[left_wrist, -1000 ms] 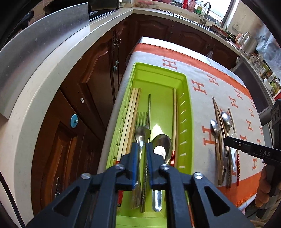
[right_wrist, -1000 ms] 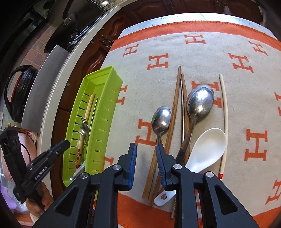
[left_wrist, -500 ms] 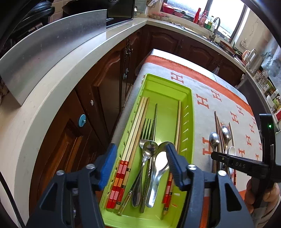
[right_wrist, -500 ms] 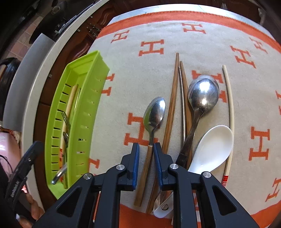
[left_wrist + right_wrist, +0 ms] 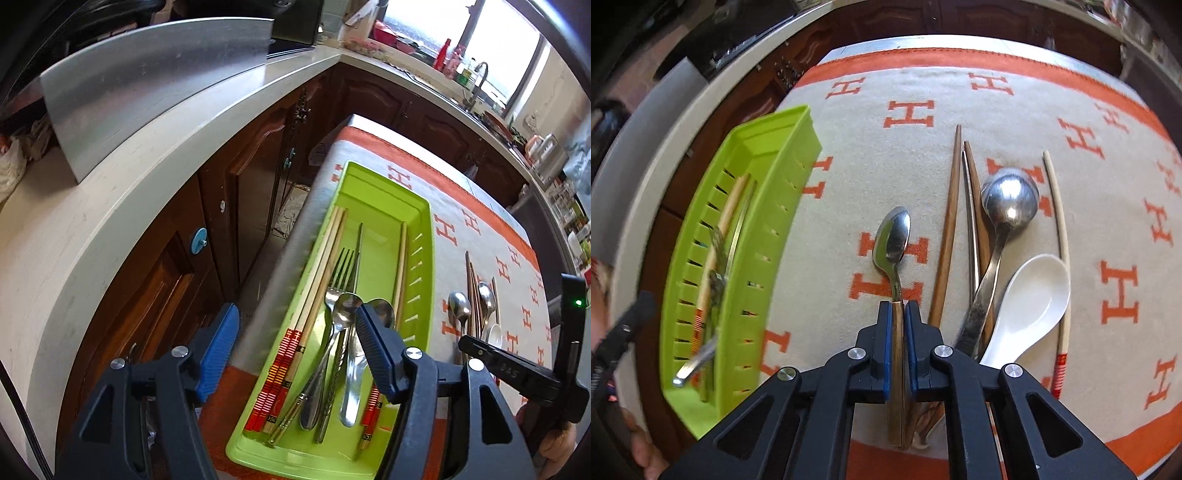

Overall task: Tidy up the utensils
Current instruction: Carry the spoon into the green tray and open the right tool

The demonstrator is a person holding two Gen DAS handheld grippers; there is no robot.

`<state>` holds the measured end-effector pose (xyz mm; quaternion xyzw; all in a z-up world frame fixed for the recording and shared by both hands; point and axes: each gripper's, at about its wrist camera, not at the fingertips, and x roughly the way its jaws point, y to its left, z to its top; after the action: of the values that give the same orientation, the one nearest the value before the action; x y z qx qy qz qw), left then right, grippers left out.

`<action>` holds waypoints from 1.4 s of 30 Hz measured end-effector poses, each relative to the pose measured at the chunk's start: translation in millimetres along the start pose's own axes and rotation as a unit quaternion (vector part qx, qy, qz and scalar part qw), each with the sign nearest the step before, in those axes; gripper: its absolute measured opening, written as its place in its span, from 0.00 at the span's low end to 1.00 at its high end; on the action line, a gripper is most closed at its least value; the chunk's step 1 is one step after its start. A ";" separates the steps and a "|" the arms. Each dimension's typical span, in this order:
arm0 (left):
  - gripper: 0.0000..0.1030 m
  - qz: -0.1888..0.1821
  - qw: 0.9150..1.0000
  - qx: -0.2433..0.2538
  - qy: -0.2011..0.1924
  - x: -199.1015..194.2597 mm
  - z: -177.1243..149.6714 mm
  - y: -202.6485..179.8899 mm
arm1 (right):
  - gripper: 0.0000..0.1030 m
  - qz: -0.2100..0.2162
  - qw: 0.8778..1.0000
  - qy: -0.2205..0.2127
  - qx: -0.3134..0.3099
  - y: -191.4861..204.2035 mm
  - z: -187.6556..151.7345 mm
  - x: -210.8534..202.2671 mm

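Dark wooden cabinets stand behind the bench (image 5: 960,40), which carries an orange-and-cream cloth (image 5: 923,177). My right gripper (image 5: 898,314) has its fingers (image 5: 884,332) clamped on the wooden handle of a small spoon (image 5: 892,240) near the front edge of the bench. Just beside it lie brown chopsticks (image 5: 949,229), a big metal spoon (image 5: 1010,199) and a white spoon (image 5: 1030,299). My left gripper (image 5: 295,332) holds its fingers (image 5: 221,339) wide apart above the green tray (image 5: 421,280) at the left edge of the bench, with a fork (image 5: 341,273) and spoons inside.

Lime-green tray (image 5: 764,206), beige cloth (image 5: 871,170) with orange H pattern and border, white spoon (image 5: 1030,299), blue-padded black fingers (image 5: 884,347), brown chopsticks (image 5: 951,221)
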<state>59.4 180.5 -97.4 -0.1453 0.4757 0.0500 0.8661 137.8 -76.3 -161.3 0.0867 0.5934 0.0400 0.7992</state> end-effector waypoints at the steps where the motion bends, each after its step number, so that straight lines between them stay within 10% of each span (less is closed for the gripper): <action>1: 0.62 -0.001 1.000 -0.004 0.001 0.5 -0.4 2.3 | 0.06 0.010 1.000 -0.003 0.009 -2.5 -0.6 -4.1; 13: 0.70 0.043 0.999 -0.022 0.001 4.4 -4.6 16.2 | 0.06 0.144 0.987 -0.043 0.046 37.5 16.8 -66.9; 28: 0.75 0.092 0.996 -0.019 -0.010 0.1 -4.8 23.1 | 0.08 0.116 0.992 0.016 0.053 91.6 66.2 9.3; 42: 0.78 0.102 0.995 -0.009 -0.020 -16.2 -15.0 9.3 | 0.28 0.093 0.995 -0.030 -0.033 86.4 29.1 -32.7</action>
<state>36.4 185.7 -93.3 -0.1025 0.4701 0.1452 0.8645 159.4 0.5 -106.3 0.1162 0.5569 0.1313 0.8119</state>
